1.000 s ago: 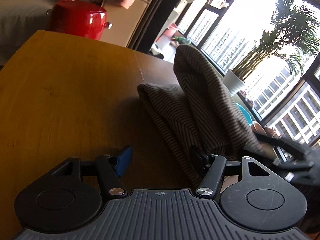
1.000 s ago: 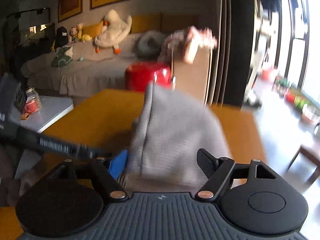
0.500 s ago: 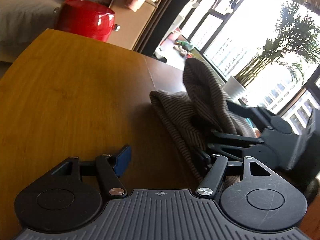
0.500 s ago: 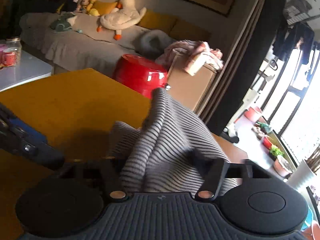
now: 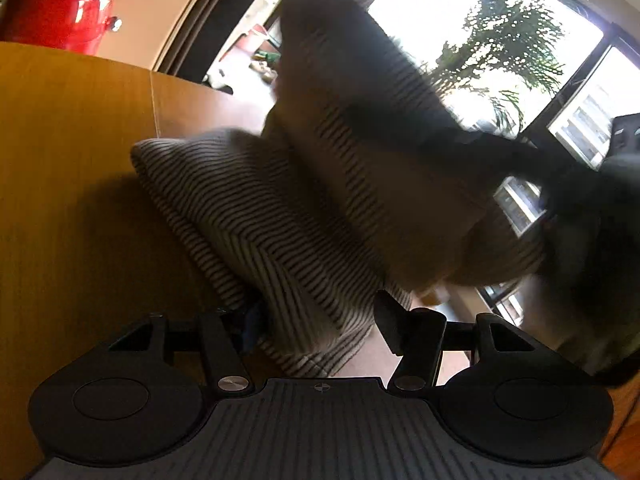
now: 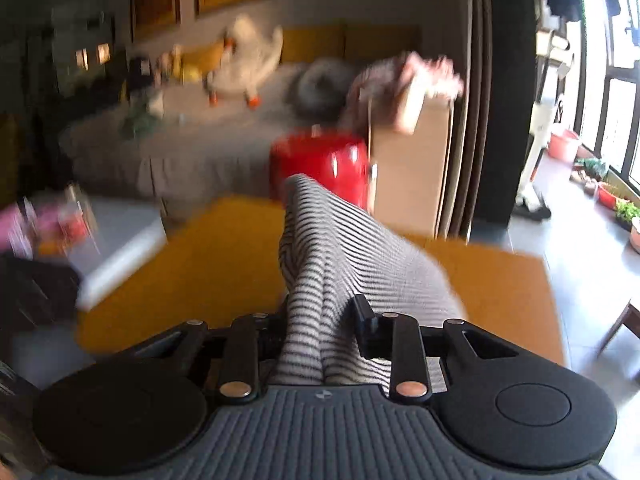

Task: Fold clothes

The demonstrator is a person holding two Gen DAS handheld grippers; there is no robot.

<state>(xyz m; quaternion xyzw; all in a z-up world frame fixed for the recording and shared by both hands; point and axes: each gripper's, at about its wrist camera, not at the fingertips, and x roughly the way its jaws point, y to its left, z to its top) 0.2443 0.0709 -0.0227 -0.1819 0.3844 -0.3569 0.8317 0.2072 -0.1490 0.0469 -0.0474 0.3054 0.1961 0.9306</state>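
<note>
In the left wrist view, the left claw (image 5: pixel 316 320) is right up close, with its two black fingers spread apart. A bit of the striped cloth (image 5: pixel 280 232) hangs down between them. It touches or hides the left finger (image 5: pixel 224 344), but the right finger (image 5: pixel 404 332) stands clear of it — so the claw is not squeezing it. Past the fingers the cloth lies in a thick bunch on the brown table (image 5: pixel 72 168), and part of it goes up high in a dark fold. On the right of that fold is the other claw, dark and blurry. Further off, a red pot (image 5: pixel 56 12) sits behind the table, and a leafy plant (image 5: pixel 516 40) stands by the bright window.

In the right wrist view, the right claw (image 6: pixel 320 334) has its fingers pressed in on the cloth (image 6: pixel 332 264) — it is pinched tight between them. From there the cloth stretches forward and up over the yellow-brown table (image 6: pixel 224 256). Behind it is the red pot (image 6: pixel 320 164), then a cardboard box (image 6: pixel 408 176) with pink clothes on top, and last a sofa with a white toy duck (image 6: pixel 248 64). This view is blurry.
</note>
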